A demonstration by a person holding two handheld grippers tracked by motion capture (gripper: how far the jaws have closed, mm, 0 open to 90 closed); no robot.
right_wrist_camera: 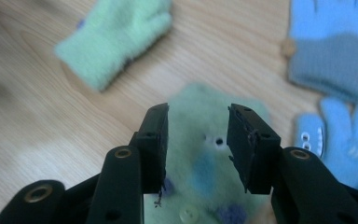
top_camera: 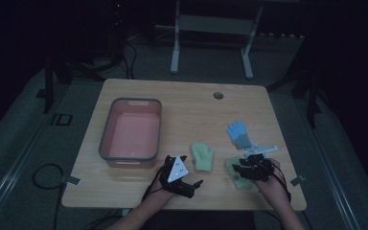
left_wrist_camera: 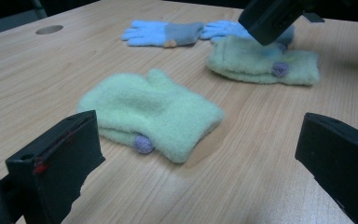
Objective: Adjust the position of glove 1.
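A pale green mitten [top_camera: 202, 156] lies flat at the middle of the wooden table [top_camera: 182, 100]. My left gripper [top_camera: 192, 170] rests low beside it, open, and in the left gripper view that mitten [left_wrist_camera: 149, 116] lies just ahead of its wide-apart jaws. A second green mitten [top_camera: 233, 173] lies to the right. My right gripper [top_camera: 242, 167] hovers over it, open. In the right gripper view this mitten [right_wrist_camera: 205, 154], with a stitched face and buttons, shows between the parted pads [right_wrist_camera: 156, 135], which stand clear of it. The first mitten [right_wrist_camera: 116, 37] lies farther off.
A pink bin with a grey rim [top_camera: 131, 135] stands at the left of the table. A blue and grey glove [top_camera: 238, 133] lies beyond the right gripper, and a second blue glove [right_wrist_camera: 349, 140] lies beside it. The table has a cable hole [top_camera: 218, 95] near its far edge.
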